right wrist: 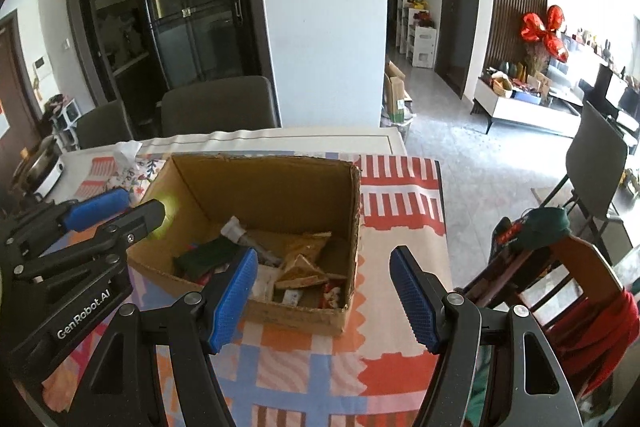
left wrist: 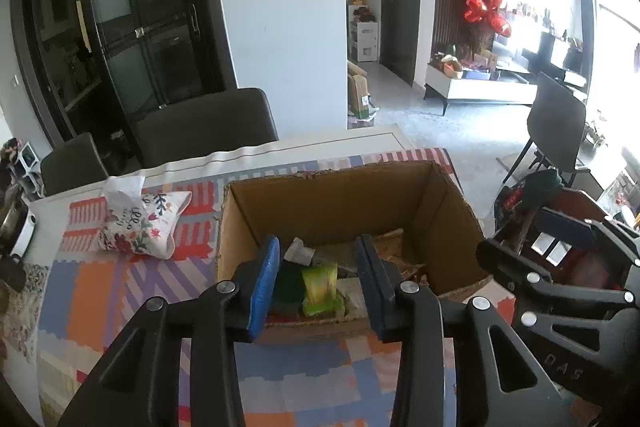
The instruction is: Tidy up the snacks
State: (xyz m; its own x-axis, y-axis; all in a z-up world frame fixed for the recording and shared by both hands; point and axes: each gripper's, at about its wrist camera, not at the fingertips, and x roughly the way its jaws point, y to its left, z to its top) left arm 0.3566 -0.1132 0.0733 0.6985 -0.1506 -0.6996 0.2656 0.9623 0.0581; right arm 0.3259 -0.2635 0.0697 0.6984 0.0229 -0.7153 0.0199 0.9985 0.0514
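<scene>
An open cardboard box (right wrist: 256, 195) sits on a desk (right wrist: 400, 195) covered by a patterned cloth, with snack packets (right wrist: 300, 267) lying loose inside it. The left gripper (left wrist: 318, 283) hangs over the box, fingers apart and empty. The right gripper (right wrist: 324, 291) hovers beside it, fingers wide open, holding nothing.

Both the left gripper (left wrist: 318, 283) and right gripper (right wrist: 324, 301) point downward, fingers (right wrist: 234, 301) parted, empty.
</scene>
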